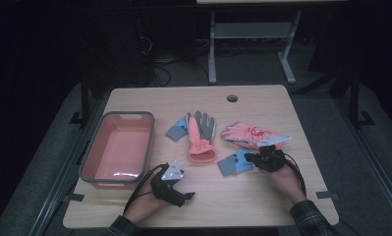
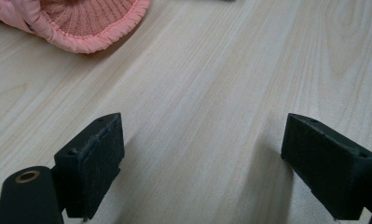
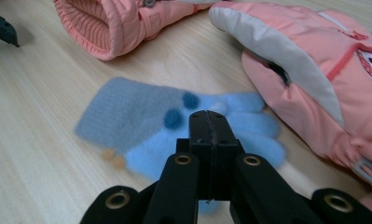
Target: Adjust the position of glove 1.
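The pink bin (image 1: 117,147) waits at the bench's (image 1: 242,196) left edge. The left gripper (image 2: 202,154) rests beside it, fingers apart and empty. The right gripper (image 3: 207,135), fingers together, hovers over the blue glove (image 3: 174,126) beside the pink glove (image 3: 314,79). Spread those fingers before descending, and pinch the blue glove's cuff only.

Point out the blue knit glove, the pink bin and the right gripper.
blue knit glove (image 3: 127,112), right gripper view, on its grey-blue cuff.
pink bin (image 1: 150,135), high view, on its right rim.
right gripper (image 3: 208,122), right gripper view, at the tips of its shut jaws.
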Action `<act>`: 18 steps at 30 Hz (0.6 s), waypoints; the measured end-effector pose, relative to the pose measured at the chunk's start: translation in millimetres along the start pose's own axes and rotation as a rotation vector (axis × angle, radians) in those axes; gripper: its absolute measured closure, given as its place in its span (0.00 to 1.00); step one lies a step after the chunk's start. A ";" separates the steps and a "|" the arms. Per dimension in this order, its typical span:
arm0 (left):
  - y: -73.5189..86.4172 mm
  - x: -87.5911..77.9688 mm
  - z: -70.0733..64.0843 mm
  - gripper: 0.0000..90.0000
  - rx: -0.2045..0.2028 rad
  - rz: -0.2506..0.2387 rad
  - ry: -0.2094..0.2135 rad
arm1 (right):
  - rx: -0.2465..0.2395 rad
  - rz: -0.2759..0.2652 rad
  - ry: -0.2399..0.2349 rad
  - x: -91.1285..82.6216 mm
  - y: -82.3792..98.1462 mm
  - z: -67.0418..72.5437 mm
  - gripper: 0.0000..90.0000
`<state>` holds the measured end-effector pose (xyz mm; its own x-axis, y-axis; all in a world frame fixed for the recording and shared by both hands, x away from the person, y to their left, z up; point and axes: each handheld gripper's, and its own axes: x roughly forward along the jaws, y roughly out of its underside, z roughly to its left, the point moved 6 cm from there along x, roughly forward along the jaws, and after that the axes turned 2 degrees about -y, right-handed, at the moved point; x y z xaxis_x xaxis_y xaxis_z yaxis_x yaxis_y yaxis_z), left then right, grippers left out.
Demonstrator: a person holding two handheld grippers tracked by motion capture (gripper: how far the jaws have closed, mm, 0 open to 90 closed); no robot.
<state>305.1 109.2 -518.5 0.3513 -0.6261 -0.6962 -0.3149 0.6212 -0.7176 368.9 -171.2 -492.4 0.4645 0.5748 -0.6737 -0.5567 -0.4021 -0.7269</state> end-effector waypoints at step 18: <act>0.2 0.1 -0.4 0.14 -0.004 -0.001 0.002 | -0.019 0.062 -0.020 31.4 -2.0 3.7 1.00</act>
<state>304.7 109.0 -518.8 0.3498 -0.6280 -0.6951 -0.3182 0.6182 -0.7187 382.1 -149.8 -511.6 0.4153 0.5627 -0.7148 -0.5710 -0.4504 -0.6863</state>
